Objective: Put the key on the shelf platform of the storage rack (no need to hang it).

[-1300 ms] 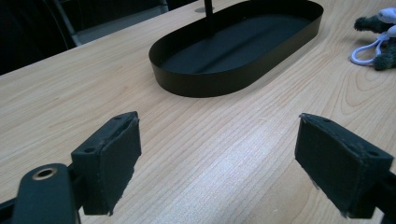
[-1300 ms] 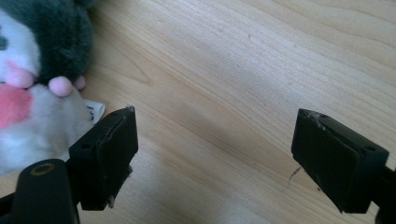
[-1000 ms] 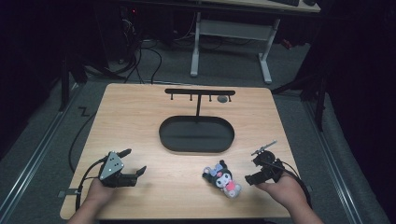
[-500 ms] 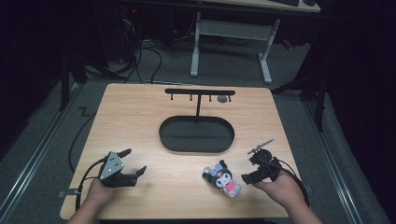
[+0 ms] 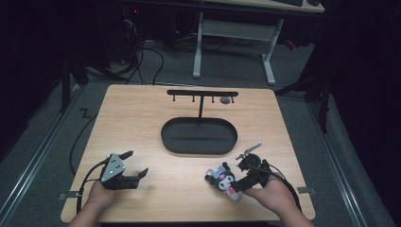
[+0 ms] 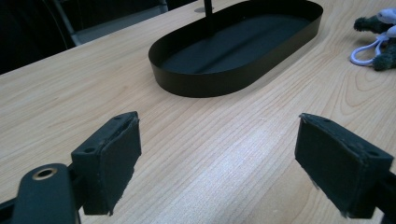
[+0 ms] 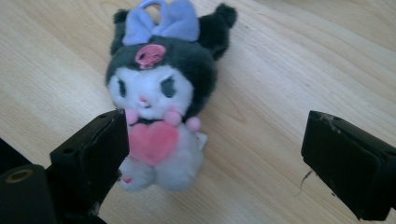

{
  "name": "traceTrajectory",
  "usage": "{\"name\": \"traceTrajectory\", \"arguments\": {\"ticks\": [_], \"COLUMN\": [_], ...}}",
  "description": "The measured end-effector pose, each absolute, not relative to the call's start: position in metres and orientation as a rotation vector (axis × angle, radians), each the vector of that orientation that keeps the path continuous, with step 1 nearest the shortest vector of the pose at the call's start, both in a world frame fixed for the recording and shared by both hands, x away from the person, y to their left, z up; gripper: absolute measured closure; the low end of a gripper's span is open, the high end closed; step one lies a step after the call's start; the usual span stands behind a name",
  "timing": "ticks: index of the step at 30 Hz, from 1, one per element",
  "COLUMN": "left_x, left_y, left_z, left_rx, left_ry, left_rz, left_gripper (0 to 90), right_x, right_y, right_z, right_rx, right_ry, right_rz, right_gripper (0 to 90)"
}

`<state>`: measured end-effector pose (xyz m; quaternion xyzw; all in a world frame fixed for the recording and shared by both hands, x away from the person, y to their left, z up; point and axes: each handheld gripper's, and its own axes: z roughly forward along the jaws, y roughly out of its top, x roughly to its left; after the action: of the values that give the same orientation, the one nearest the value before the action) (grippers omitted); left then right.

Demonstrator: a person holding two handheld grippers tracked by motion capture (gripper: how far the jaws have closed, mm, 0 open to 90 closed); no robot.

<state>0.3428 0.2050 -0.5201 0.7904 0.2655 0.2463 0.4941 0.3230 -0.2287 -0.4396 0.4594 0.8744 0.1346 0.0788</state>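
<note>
Lying on its back on the table point(image 5: 142, 118), the plush point(image 7: 159, 107) sat just in front of the tray's point(image 5: 198, 137) right end. The right gripper point(image 5: 243, 176) hung over it, jaws wide, one jaw already at its side. Closing off-centre could shove it away. The left gripper point(image 5: 130, 165) rested wide and empty, well left.

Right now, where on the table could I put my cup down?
Bare wood lies left of the black oval tray, and between it and the left tongs. It is crowded near the plush toy and the right tongs.
</note>
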Motion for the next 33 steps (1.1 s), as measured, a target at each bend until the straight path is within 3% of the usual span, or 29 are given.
{"name": "traceTrajectory", "arguments": {"ticks": [24, 33], "left_x": [0.342, 0.342], "left_y": [0.205, 0.205], "left_z": [-0.520, -0.520], "left_rx": [1.922, 1.920], "left_ry": [0.638, 0.639], "left_rz": [0.596, 0.595], "left_gripper": [15.4, 15.4], "right_x": [0.313, 0.310], "right_y": [-0.199, -0.199], "right_z": [-0.476, -0.481], "right_rx": [1.307, 1.293], "right_ry": [2.707, 2.664], "right_rz": [0.331, 0.307], "right_gripper": [9.9, 26.9]}}
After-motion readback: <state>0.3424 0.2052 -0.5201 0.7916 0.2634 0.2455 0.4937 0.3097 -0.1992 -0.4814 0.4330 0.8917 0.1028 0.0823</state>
